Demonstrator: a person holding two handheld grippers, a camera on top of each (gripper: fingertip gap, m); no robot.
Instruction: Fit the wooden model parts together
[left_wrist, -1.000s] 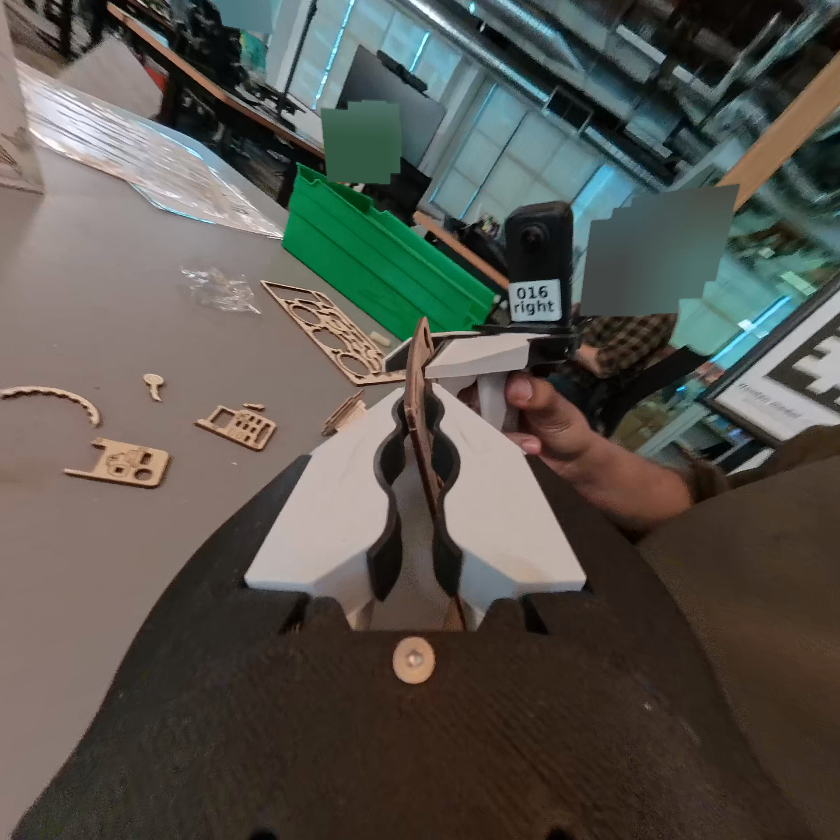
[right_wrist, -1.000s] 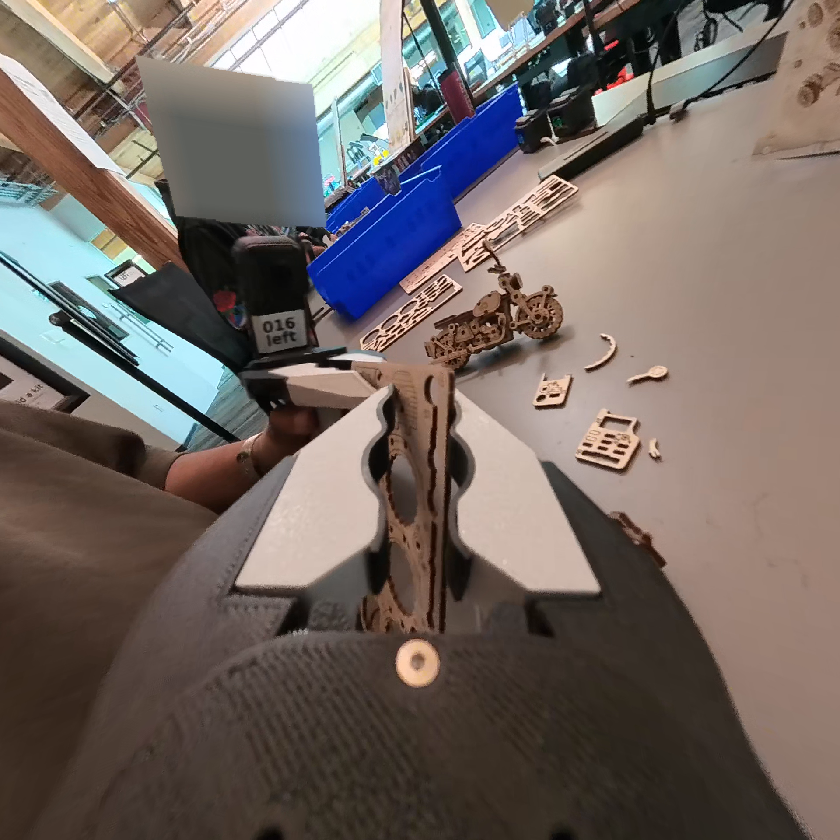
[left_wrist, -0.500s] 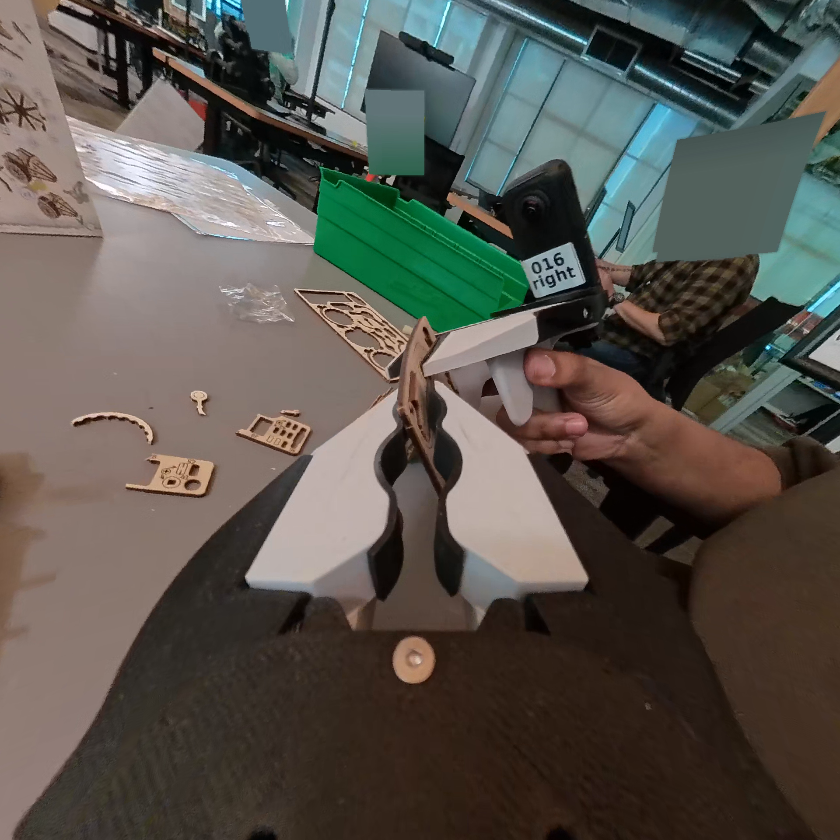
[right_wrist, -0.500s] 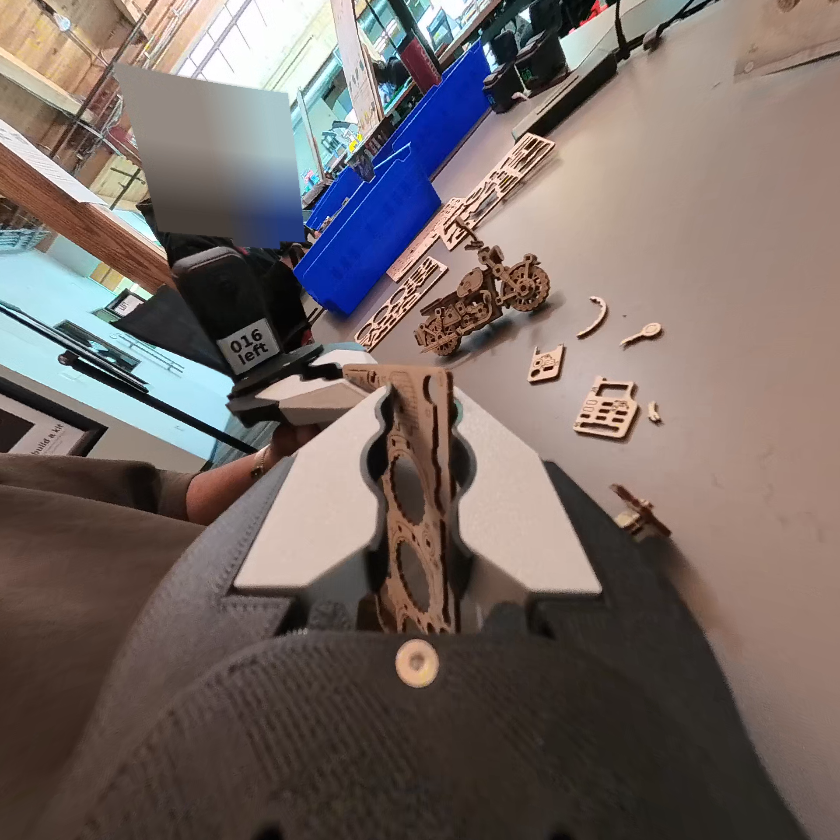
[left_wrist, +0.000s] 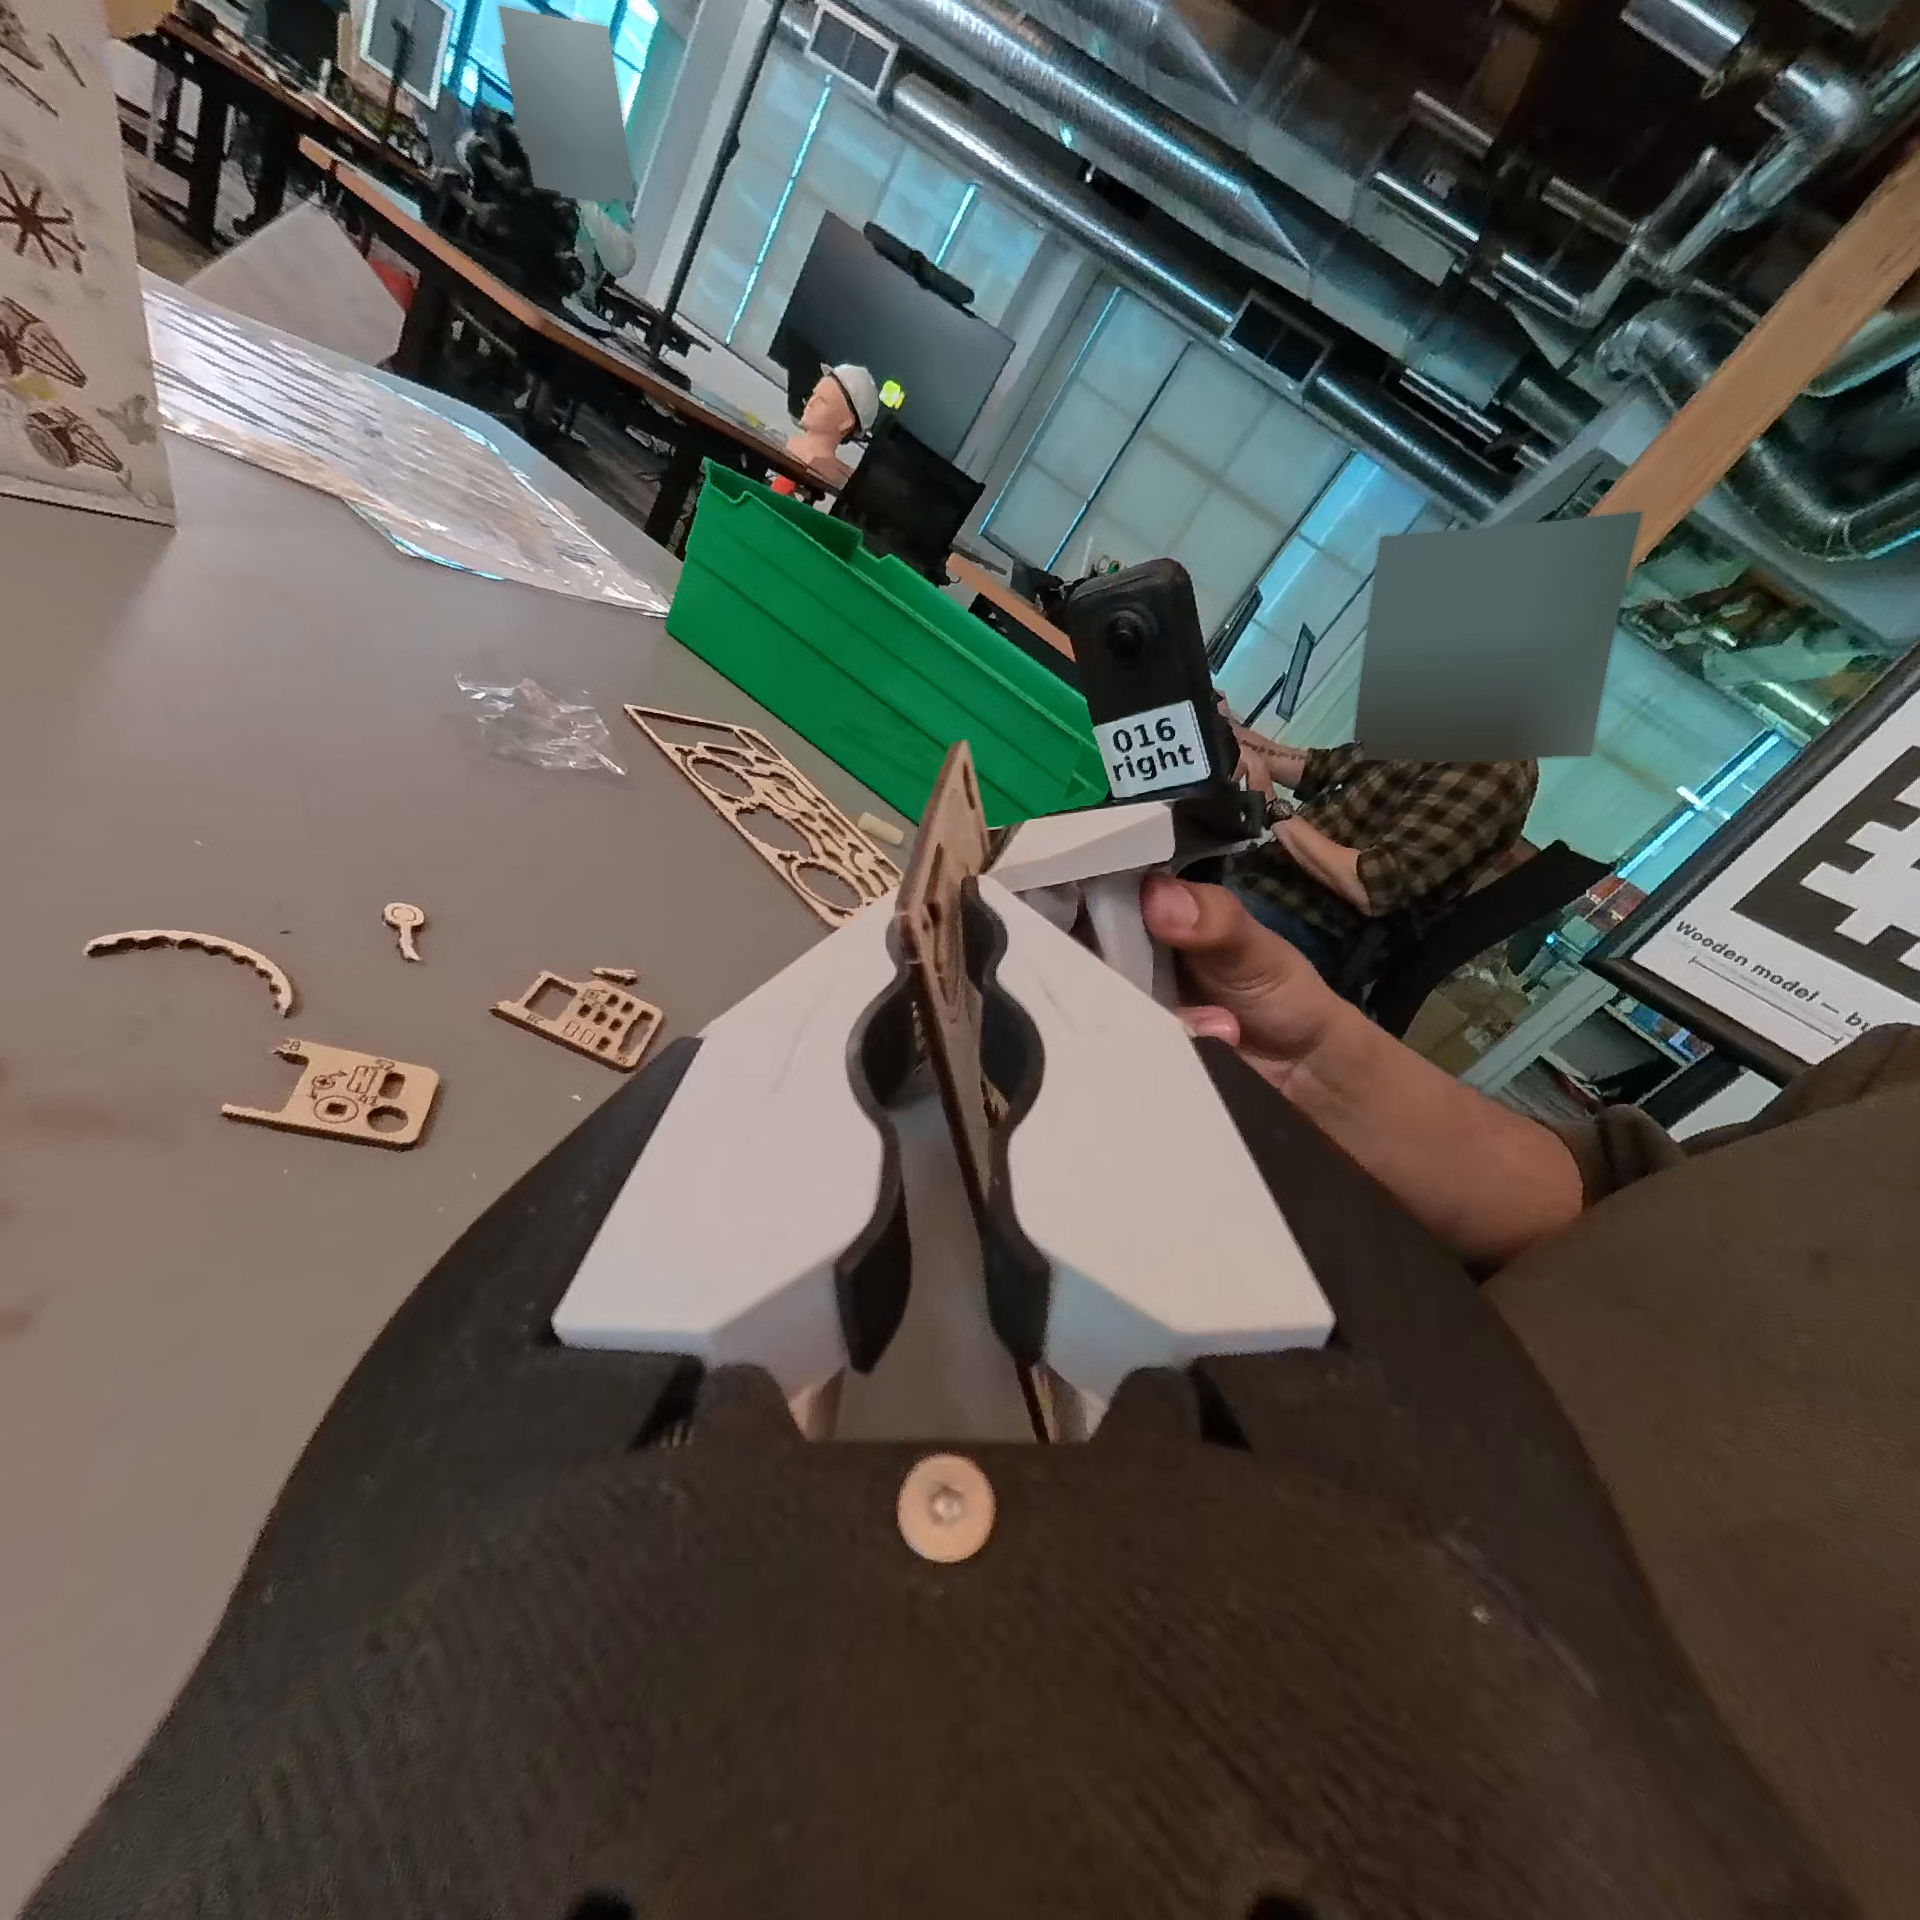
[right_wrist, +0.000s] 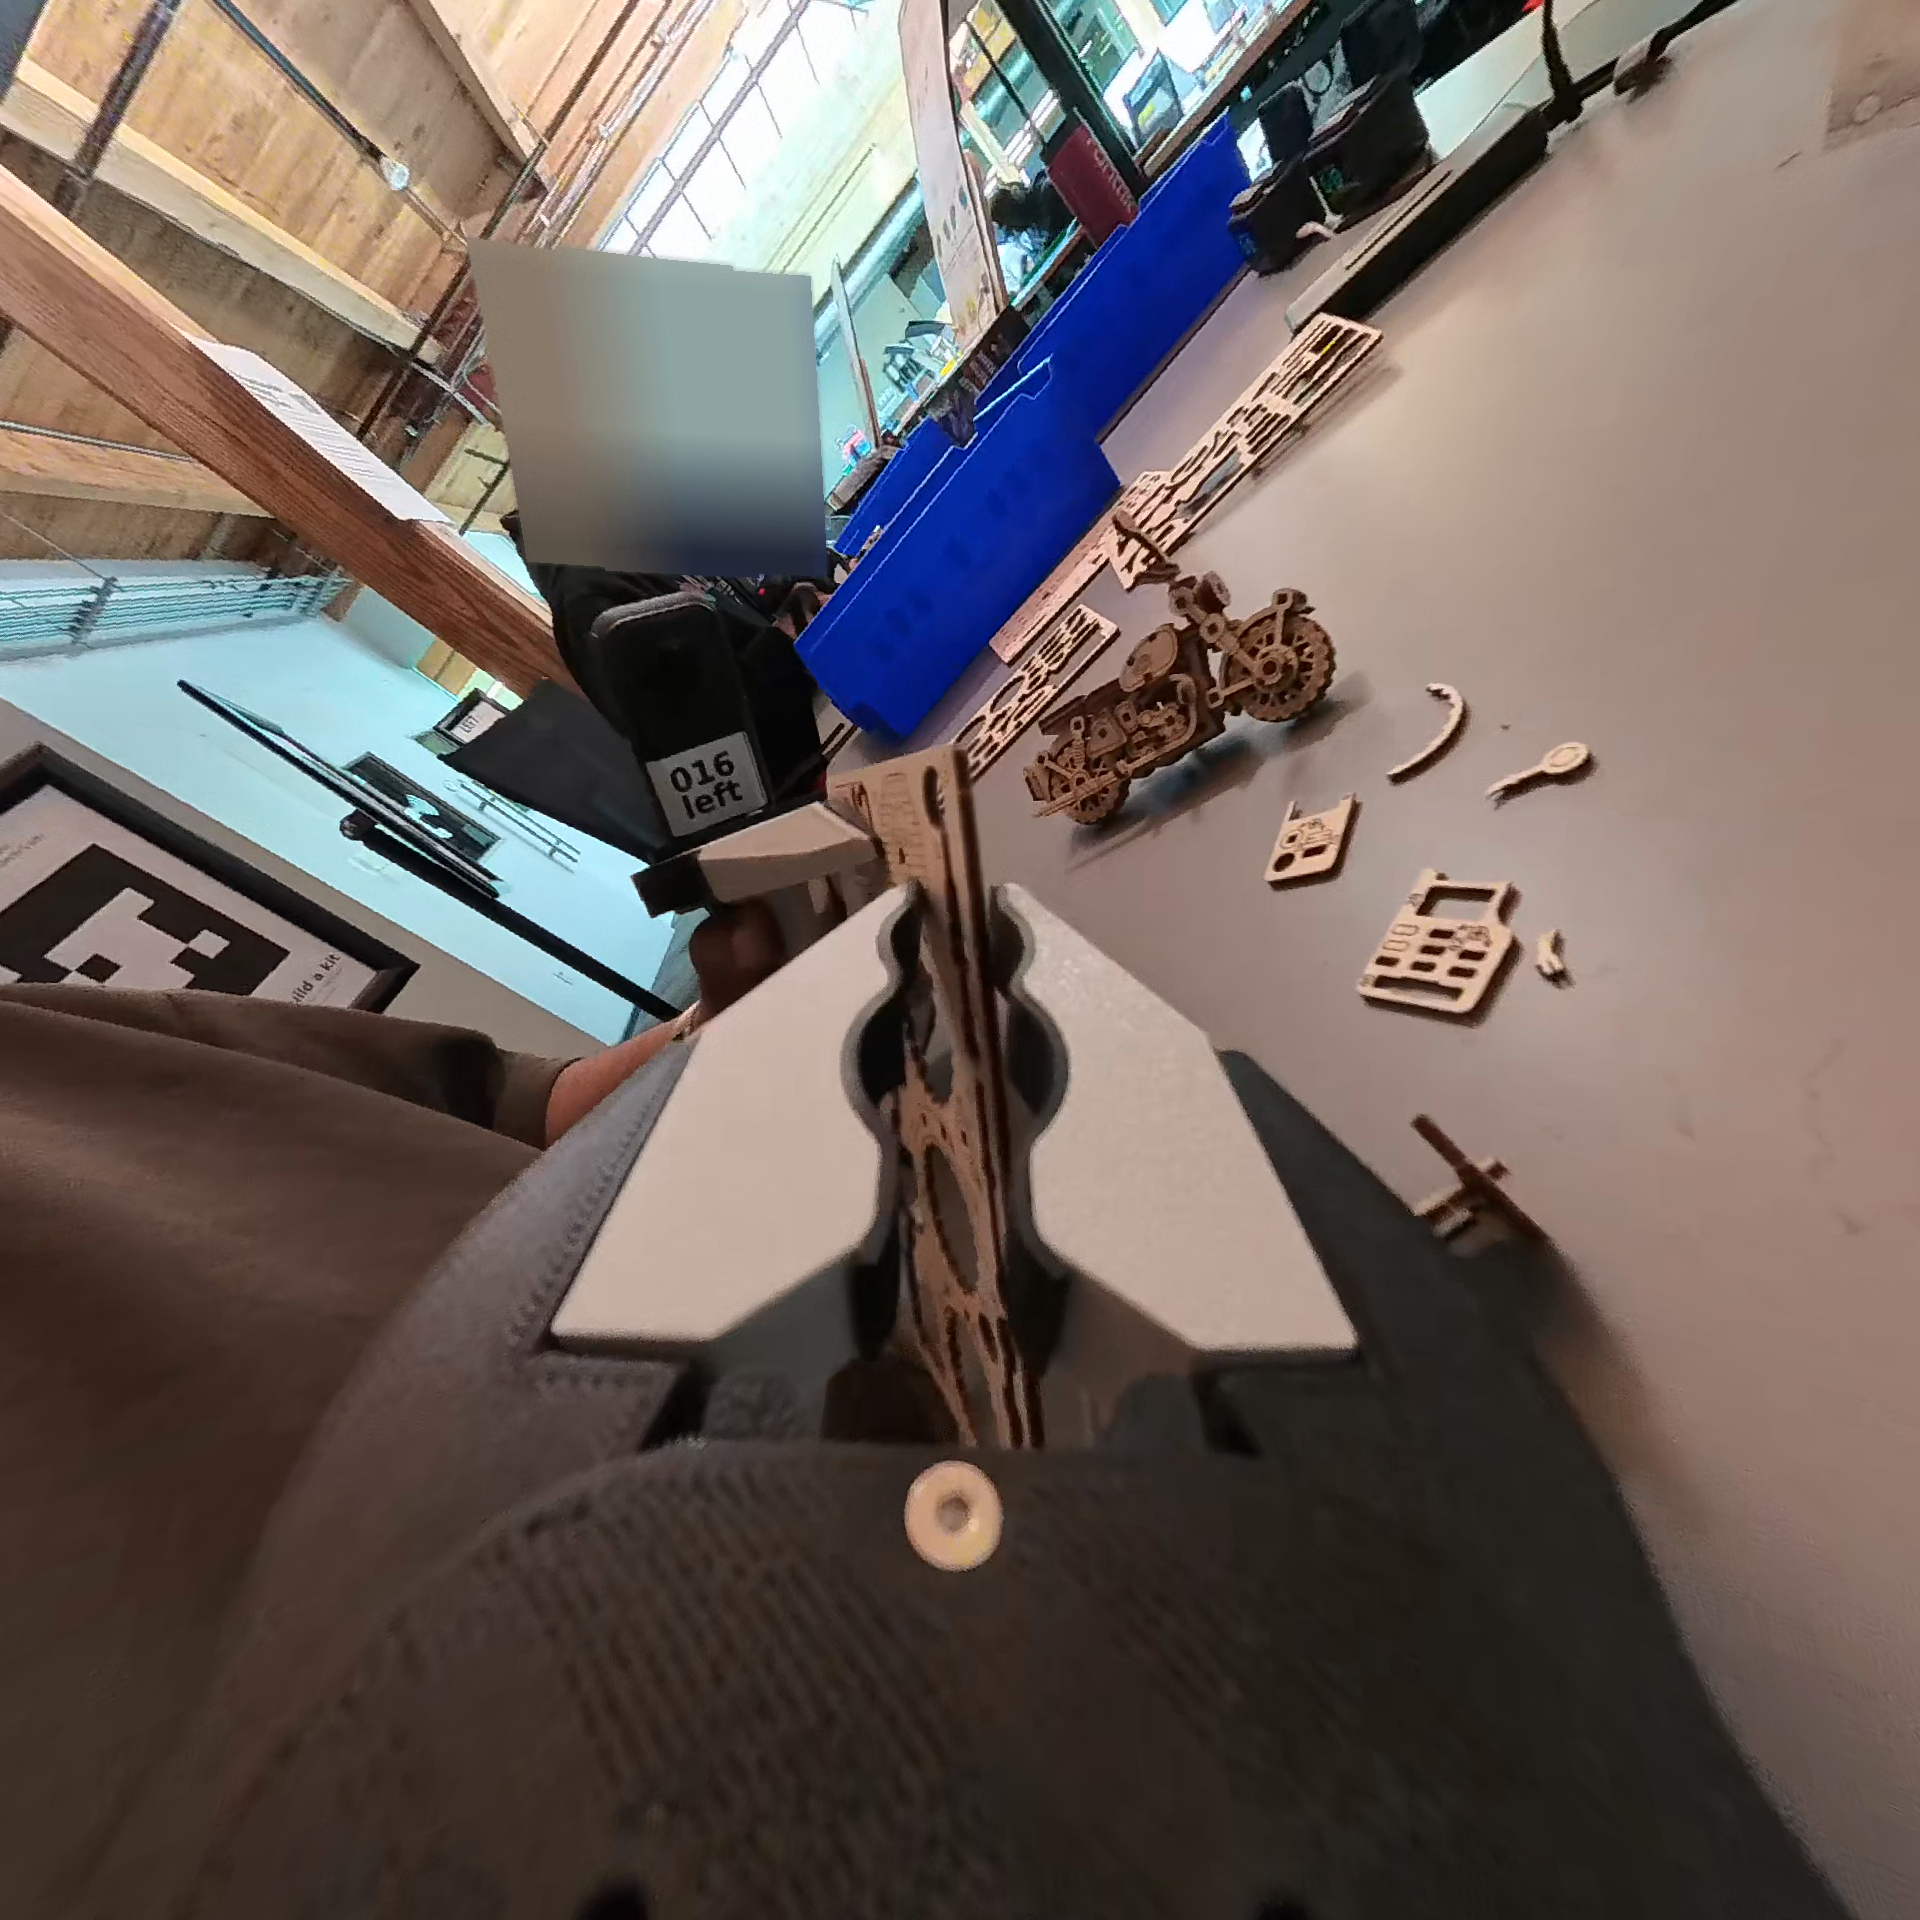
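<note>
My left gripper (left_wrist: 940, 925) is shut on a thin wooden cut-out sheet (left_wrist: 948, 862), seen edge-on and sticking out past the fingertips. My right gripper (right_wrist: 956, 904) is shut on a wooden fretwork sheet (right_wrist: 951, 1122) with round holes. The two grippers meet tip to tip above the table's near edge. The right gripper also shows in the left wrist view (left_wrist: 1081, 847), and the left gripper shows in the right wrist view (right_wrist: 790, 852). I cannot tell whether they hold one sheet or two. A built wooden motorcycle (right_wrist: 1174, 707) stands on the grey table (right_wrist: 1714, 520).
Loose parts lie on the table: a curved toothed strip (left_wrist: 197, 956), a key-shaped piece (left_wrist: 403, 925), a grid piece (left_wrist: 582, 1023), a holed plate (left_wrist: 338, 1101) and a small joined piece (right_wrist: 1465, 1184). A green bin (left_wrist: 862, 665), blue bins (right_wrist: 987, 540) and punched-out sheets (left_wrist: 769, 800) stand farther back. Less than 4 cm separates the two grippers' tips. Both grippers' tips are roughly 15 cm from the built wooden motorcycle (right_wrist: 1174, 707).
Both grippers stayed shut and close together. They have tilted, the wood now stands farther out past the left fingertips, and the right view sees its sheet more edge-on.
</note>
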